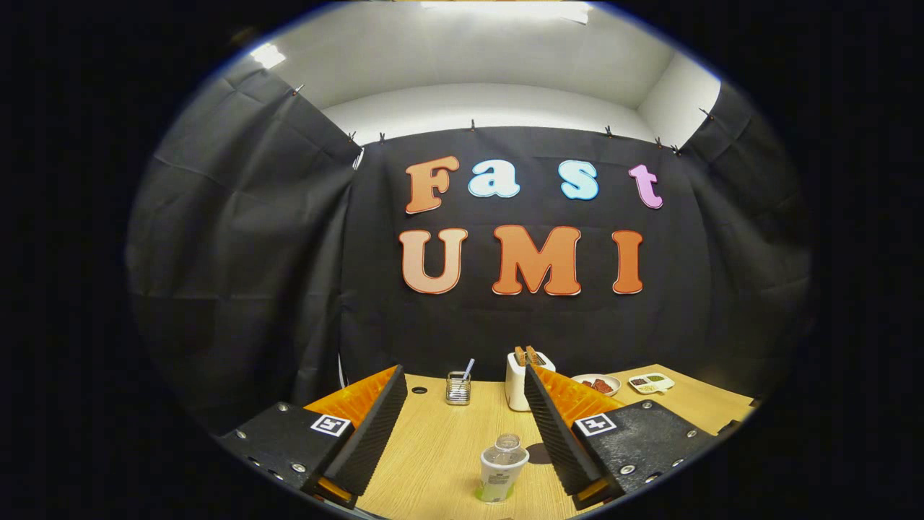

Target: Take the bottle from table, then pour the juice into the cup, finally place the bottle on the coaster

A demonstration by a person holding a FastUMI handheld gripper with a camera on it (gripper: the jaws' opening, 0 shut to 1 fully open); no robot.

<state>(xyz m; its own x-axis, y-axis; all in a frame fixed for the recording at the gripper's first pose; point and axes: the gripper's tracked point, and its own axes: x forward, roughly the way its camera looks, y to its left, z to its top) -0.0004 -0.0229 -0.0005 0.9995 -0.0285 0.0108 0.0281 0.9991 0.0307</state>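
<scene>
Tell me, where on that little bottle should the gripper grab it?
Probably the labelled body below the neck. The bottle stands upright on the table, between the open gripper's fingers, so moving straight forward and squeezing both sides should hold it.

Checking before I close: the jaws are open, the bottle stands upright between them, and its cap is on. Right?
One point is wrong: the bottle has no cap; its mouth is open in the gripper view. The rest holds: the gripper has its jaws open, and the bottle stands upright between them.
</scene>
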